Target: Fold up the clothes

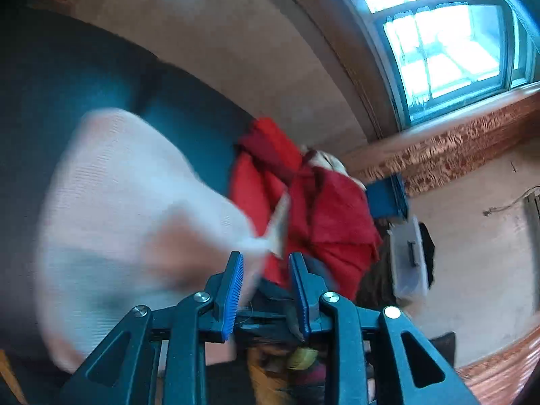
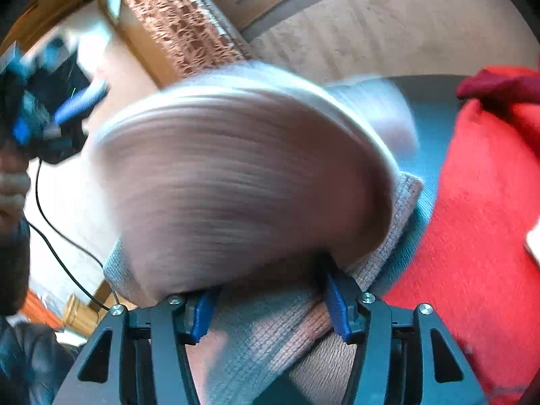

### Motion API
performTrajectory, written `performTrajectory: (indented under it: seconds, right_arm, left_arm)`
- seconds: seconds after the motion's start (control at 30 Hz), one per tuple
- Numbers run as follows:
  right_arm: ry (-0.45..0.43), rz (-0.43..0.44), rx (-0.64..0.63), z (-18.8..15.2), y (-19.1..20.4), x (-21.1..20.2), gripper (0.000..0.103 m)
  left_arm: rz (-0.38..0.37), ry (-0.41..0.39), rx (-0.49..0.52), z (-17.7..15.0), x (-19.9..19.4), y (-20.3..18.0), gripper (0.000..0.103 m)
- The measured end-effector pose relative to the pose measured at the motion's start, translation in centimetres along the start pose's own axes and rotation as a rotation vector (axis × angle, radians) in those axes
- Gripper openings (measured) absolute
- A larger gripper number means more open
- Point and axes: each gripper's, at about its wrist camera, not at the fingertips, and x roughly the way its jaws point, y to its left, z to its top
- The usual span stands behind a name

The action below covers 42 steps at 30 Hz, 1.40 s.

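A pale pink knit garment [image 1: 128, 209] is blurred by motion over the dark teal surface [image 1: 67, 67]. In the left wrist view its corner tapers down to the gap of my left gripper [image 1: 265, 260], whose blue pads stand apart without pressing on it. In the right wrist view the same knit [image 2: 236, 175] billows just above my right gripper [image 2: 270, 293]. Its ribbed hem [image 2: 270, 330] lies between the widely spread jaws, and the pads do not clamp it. At the far left of that view a hand [image 2: 13, 182] holds the blurred left gripper [image 2: 67, 108].
A heap of red clothes [image 1: 324, 216] lies to the right on the teal surface [image 2: 428, 118], with red cloth [image 2: 472, 219] close by the right gripper. Beyond are a blue box [image 1: 388, 199], a white plastic container [image 1: 408, 260] and a window [image 1: 438, 44]. A black cable [image 2: 57, 236] hangs left.
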Motion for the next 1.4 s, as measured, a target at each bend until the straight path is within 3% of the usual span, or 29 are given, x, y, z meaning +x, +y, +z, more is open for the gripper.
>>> performTrajectory:
  seconds: [0.03,0.07,0.1,0.27,0.37,0.43,0.6,0.7,0.77,0.8,0.83,0.87,0.93,1.03,1.17,1.27,1.4]
  right_arm:
    - [-0.004,-0.013,0.023,-0.1,0.3,-0.4,0.065]
    - [-0.008,-0.032,0.039,-0.3,0.7,-0.9,0.088]
    - [-0.01,-0.045,0.048,-0.7,1.4,-1.2,0.102]
    - [-0.06,0.061,0.133,-2.5,3.9,-5.7,0.103]
    - [-0.073,0.065,0.171,-1.5,5.3,-4.2,0.103]
    - [-0.077,0.071,0.189,-0.5,6.1,-3.3,0.103]
    - [-0.026,0.063,0.154,-3.1,7.0,-5.7,0.103]
    - [0.032,0.039,0.097,-5.3,8.3,-6.7,0.103]
    - [0.054,0.034,0.089,-5.6,8.4,-5.9,0.103]
    - [0.058,0.036,0.097,-5.8,8.2,-5.4,0.103]
    - [0.063,0.038,0.106,-5.9,8.0,-4.8,0.103]
    - [0.058,0.047,0.119,-6.0,7.6,-4.4,0.103]
    - [-0.004,0.105,0.166,-6.2,6.5,-4.3,0.103]
    - [-0.108,0.204,0.227,-6.6,4.9,-5.0,0.103]
    - [-0.084,0.231,0.184,-6.4,5.4,-4.9,0.103]
    - [-0.032,0.224,0.217,-6.3,5.5,-5.5,0.103]
    - [-0.035,0.172,0.325,-6.8,4.6,-7.6,0.103]
  left_arm:
    - [0.022,-0.032,0.006,-0.3,-1.5,1.5,0.027]
    - [0.055,-0.055,0.015,-0.7,-3.0,3.3,0.027]
    - [0.077,-0.076,0.018,-1.3,-3.7,4.3,0.027]
    - [0.183,-0.193,0.199,-5.7,-7.9,7.8,0.028]
    - [0.166,-0.16,0.278,-6.8,-6.8,7.1,0.04]
    - [0.153,-0.133,0.348,-7.2,-5.1,6.0,0.04]
    - [0.24,-0.045,0.548,-8.3,0.0,3.1,0.048]
    - [0.233,-0.007,0.623,-8.9,2.3,1.7,0.052]
    - [0.284,0.016,0.645,-8.4,4.7,1.5,0.051]
    - [0.314,0.032,0.623,-7.8,5.8,1.9,0.032]
    - [0.281,0.014,0.617,-7.7,5.3,1.8,0.014]
    - [0.246,-0.004,0.614,-7.6,4.8,1.7,0.011]
    - [0.116,-0.036,0.764,-9.3,2.9,-0.4,0.011]
    - [0.067,0.09,0.93,-12.3,2.9,-1.4,0.012]
    - [0.008,0.211,0.824,-12.5,4.6,0.8,0.018]
    - [-0.044,0.208,0.747,-12.6,4.7,1.8,0.021]
    - [-0.114,0.184,0.622,-11.4,2.9,3.3,0.023]
